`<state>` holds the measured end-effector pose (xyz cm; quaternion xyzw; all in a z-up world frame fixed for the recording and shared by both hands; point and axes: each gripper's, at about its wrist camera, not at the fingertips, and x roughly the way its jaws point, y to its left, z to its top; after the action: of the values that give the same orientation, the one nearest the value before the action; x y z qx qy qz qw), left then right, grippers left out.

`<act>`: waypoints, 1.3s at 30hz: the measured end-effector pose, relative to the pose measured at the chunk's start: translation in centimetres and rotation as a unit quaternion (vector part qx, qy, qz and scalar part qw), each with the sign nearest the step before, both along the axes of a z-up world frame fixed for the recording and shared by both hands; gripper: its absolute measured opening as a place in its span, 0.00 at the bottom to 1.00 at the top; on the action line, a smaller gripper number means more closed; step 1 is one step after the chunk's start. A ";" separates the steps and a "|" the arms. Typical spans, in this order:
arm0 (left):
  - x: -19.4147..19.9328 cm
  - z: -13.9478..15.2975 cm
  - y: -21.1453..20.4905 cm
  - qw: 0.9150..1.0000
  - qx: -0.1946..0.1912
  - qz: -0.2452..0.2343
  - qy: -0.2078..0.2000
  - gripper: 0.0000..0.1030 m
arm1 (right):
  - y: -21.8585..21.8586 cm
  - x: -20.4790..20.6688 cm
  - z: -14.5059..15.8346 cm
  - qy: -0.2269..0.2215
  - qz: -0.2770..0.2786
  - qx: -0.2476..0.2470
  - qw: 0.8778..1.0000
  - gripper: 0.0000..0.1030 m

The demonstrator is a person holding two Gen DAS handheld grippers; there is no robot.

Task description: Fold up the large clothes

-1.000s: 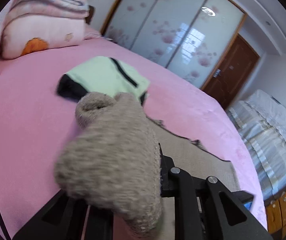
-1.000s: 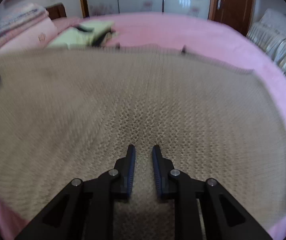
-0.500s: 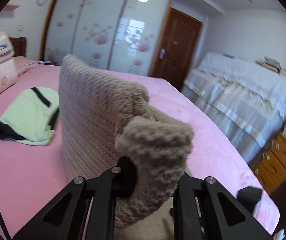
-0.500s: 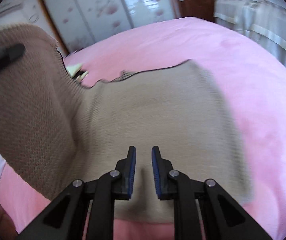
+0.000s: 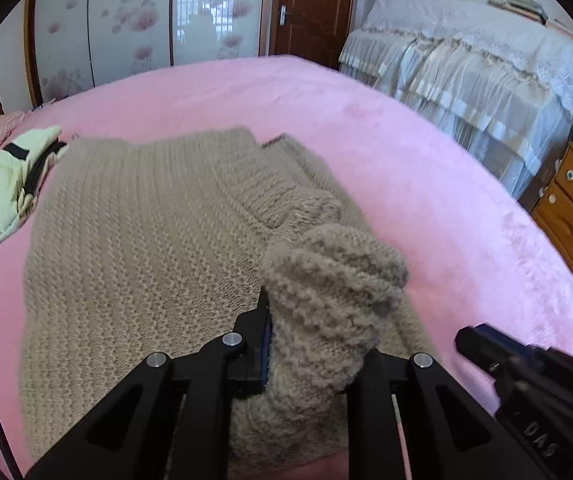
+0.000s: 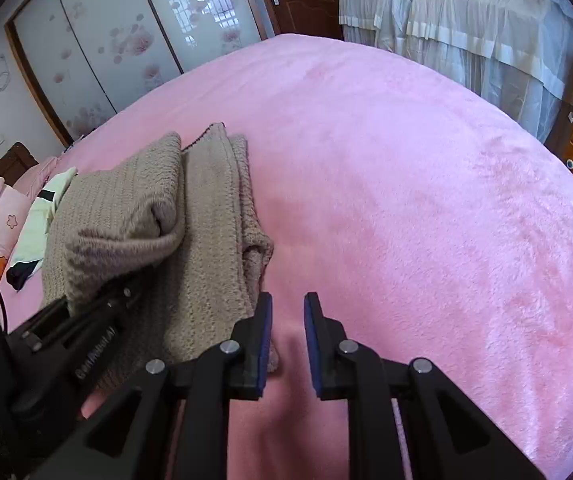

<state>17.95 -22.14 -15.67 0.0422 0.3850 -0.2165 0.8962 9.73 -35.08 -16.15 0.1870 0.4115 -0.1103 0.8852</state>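
A bedroom with a floral sliding wardrobe (image 5: 142, 32) and a brown door (image 5: 314, 8) at the far wall frames a wide pink bed (image 6: 406, 184), with a lace-covered piece of furniture (image 5: 486, 76) off to the right. The beige knit sweater (image 5: 138, 248) lies on the near left part of the bed, already doubled over on itself, with a pale green garment (image 5: 2, 192) just beyond its far left edge. The left gripper (image 5: 314, 344) is pinching a thick bunched wad of the sweater's knit, which bulges up over its fingers and hides the right one. The right gripper (image 6: 287, 344) has its jaws nearly pressed together with only a narrow slot between the blue pads; it hangs over bare pink cover just right of the sweater's near edge and seems to hold nothing. The main risk from here is the bulky wad: if the left gripper lets go while the fabric is still rolled, the top layer would likely land lumpy or spring back and undo the fold. Heavy, loose knit may also stretch or drag the lower layers askew if pulled sideways. With the right gripper idle, nothing pins the bottom layer, so the stacked edges, already slightly offset in the right wrist view, could slide further apart, or towards the green garment.
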 end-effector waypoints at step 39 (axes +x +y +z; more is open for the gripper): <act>1.3 0.3 19.1 0.988 0.000 0.117 0.103 0.89 | 1.3 8.8 -2.2 0.119 0.107 0.231 0.960 0.57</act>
<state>19.28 -3.00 -15.32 -0.0262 0.4776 -0.1132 0.8709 18.48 -33.80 -18.31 0.3267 0.5454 0.0613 0.7694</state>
